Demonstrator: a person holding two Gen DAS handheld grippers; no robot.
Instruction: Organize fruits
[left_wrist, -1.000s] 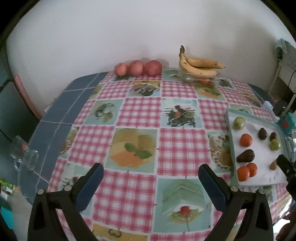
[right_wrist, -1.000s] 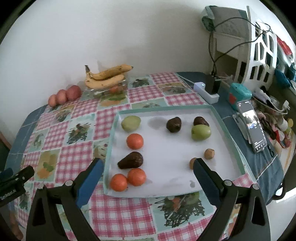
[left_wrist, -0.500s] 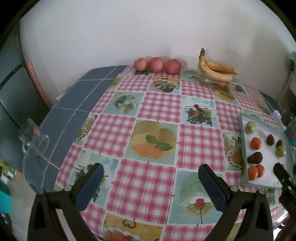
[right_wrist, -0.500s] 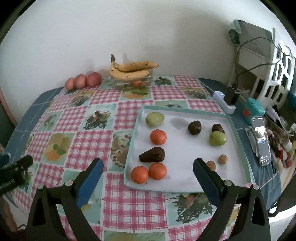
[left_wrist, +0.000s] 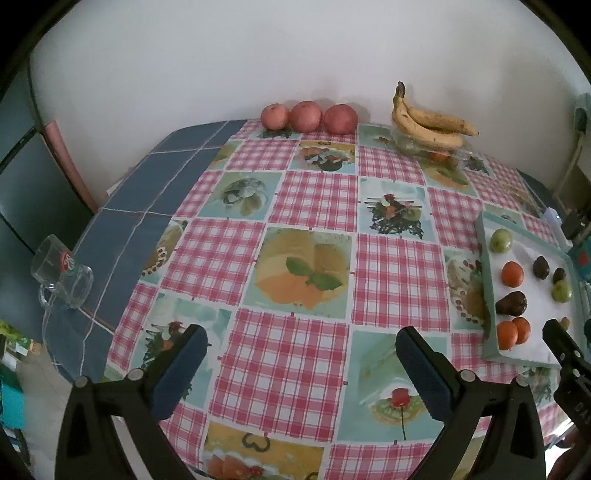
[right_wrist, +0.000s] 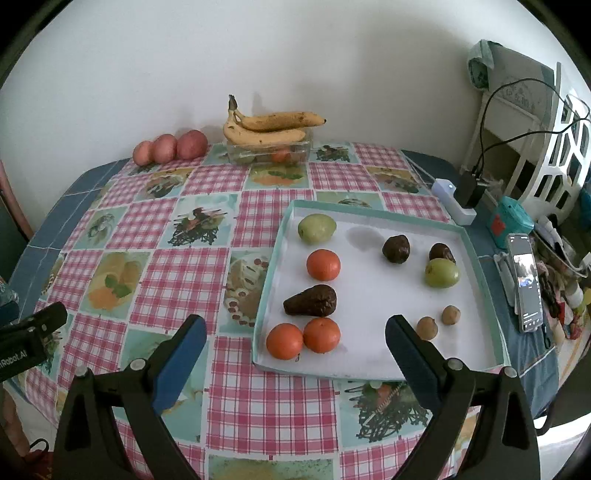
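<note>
Left wrist view: left gripper (left_wrist: 300, 360) has its jaws spread wide, holding nothing, hovering over the checkered tablecloth (left_wrist: 314, 206). Apples (left_wrist: 309, 116) and bananas (left_wrist: 428, 122) sit by the wall.

Right wrist view: right gripper (right_wrist: 295, 349) is just as wide apart and empty, above the tray (right_wrist: 373, 363) near the oranges (right_wrist: 303, 339), avocado (right_wrist: 313, 301) and green fruits (right_wrist: 317, 228).

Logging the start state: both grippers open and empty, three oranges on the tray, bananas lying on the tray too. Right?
Not quite. The bananas are not on the tray; they rest on a clear container by the far wall, as the right wrist view shows. Three oranges on the tray and both grippers open and empty are correct.
</note>
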